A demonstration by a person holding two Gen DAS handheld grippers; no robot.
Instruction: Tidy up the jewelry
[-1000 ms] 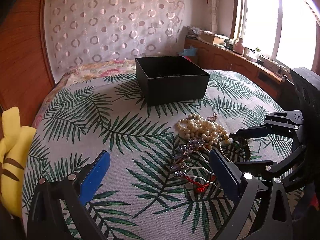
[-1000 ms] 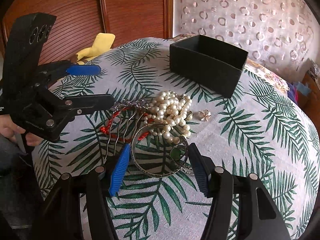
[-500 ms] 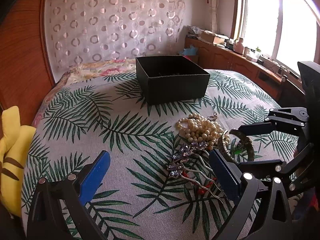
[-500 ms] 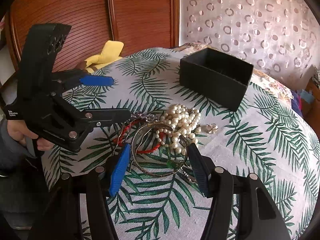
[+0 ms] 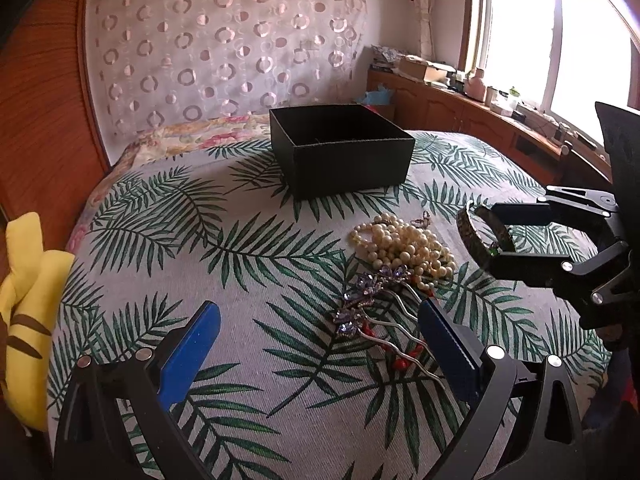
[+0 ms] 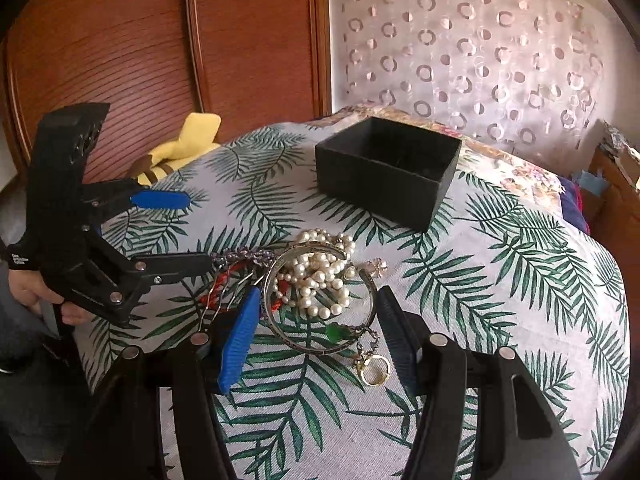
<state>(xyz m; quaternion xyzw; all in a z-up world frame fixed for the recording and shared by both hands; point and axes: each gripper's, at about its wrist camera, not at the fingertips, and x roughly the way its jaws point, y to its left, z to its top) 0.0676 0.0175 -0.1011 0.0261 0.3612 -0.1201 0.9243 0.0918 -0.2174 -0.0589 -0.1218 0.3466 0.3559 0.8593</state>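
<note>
My right gripper (image 6: pixel 316 320) is shut on a silver bangle (image 6: pixel 280 324) with a green stone and dangling charms, and holds it above the cloth; the bangle also shows lifted in the left wrist view (image 5: pixel 466 236). A pearl necklace (image 5: pixel 400 244), a purple jewelled hair comb (image 5: pixel 372 300) and a red cord piece (image 5: pixel 400 360) lie on the leaf-print cloth. A small flower earring (image 6: pixel 378 266) lies right of the pearls. My left gripper (image 5: pixel 320 344) is open and empty, low in front of the comb. An open black box (image 5: pixel 340 148) stands behind the jewelry.
The leaf-print cloth (image 5: pixel 200 240) covers a rounded surface. A yellow plush toy (image 5: pixel 28 300) sits at its left edge. A wooden headboard (image 6: pixel 120 40) stands behind it, with a patterned curtain (image 5: pixel 220 52) and a cluttered window shelf (image 5: pixel 500 100) at the right.
My right gripper has closed on the bangle and lifted it off the cloth, rising away from the pearls. My left gripper has stayed open in place.
</note>
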